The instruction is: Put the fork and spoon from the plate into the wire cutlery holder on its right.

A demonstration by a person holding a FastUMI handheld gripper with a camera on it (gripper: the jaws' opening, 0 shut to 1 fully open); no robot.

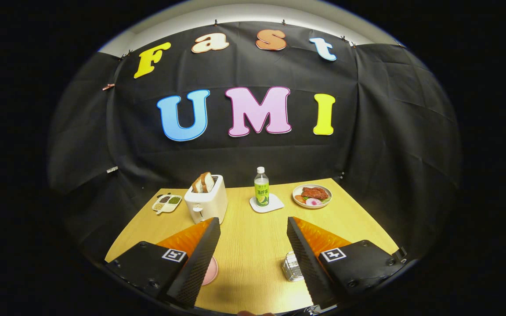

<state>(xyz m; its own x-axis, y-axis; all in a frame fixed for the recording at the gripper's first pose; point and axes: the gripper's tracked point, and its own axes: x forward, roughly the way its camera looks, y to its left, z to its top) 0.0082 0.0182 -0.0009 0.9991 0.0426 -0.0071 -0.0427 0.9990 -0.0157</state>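
Wooden surface [253, 245] is sitting under released, empty jaws. Pink plate [211, 271] is peeking beside the left finger, wire cutlery holder [291, 267] beside the right. Fork and spoon are hidden, so you're risking descending blind and clipping the holder.

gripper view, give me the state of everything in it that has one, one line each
gripper: open, nothing between the fingers
toaster: upright, bread slices standing up out of the slot
green bottle: upright on a white coaster, cap on
food plate: full, holding meat and garnish
divided dish: compartments filled
pink plate: mostly hidden behind the left finger
wire cutlery holder: upright beside the right finger, contents unclear
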